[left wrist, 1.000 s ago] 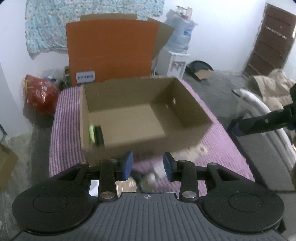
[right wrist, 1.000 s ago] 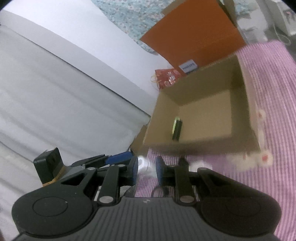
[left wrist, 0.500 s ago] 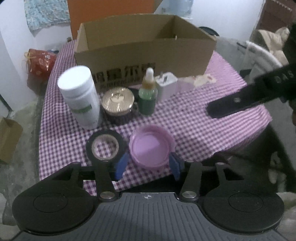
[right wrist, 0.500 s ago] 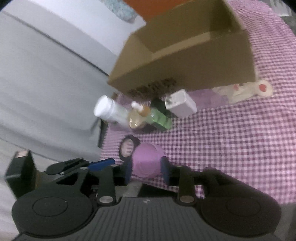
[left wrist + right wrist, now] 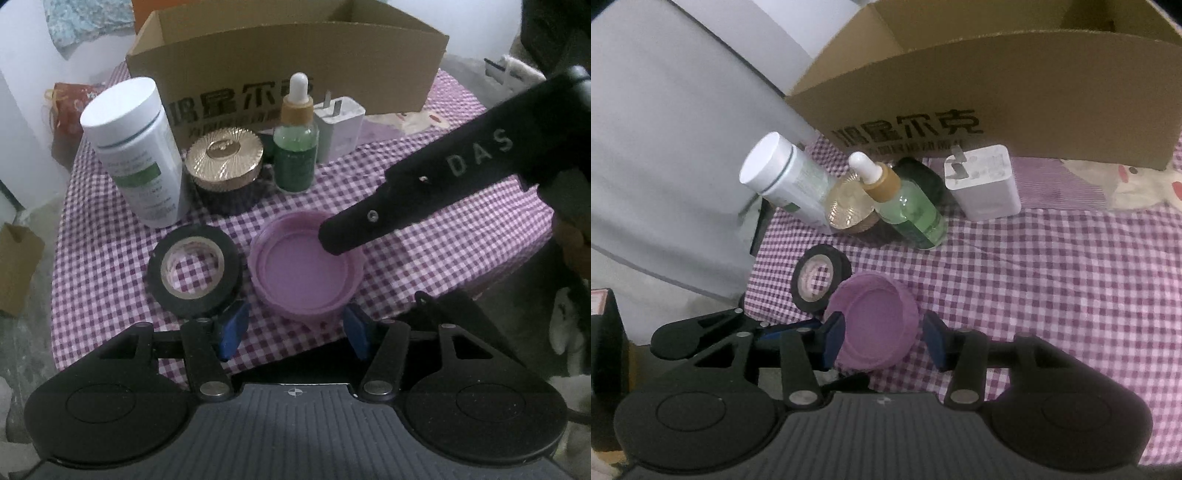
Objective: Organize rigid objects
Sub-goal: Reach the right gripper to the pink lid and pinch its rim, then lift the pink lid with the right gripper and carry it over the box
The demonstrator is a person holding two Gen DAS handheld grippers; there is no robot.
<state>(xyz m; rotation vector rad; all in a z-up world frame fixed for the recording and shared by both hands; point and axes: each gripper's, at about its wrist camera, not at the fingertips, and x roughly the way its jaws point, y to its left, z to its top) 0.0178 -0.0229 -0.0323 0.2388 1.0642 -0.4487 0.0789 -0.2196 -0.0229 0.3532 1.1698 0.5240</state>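
A: From left to right, how are the fingers set?

B: The left gripper [image 5: 291,328] is seen with its fingers apart and opening; the purple lid [image 5: 306,267] lies just ahead, ungripped. The right gripper [image 5: 884,341] is spread around the same lid, no pad pressing.

A: Where is the lid found?

B: On the checked bench [image 5: 424,258], rim up, beside the tape roll [image 5: 195,270].

A: How is it handled?

B: It is judged light, stiff, slightly slick plastic. Hold is best taken across opposite rim walls.
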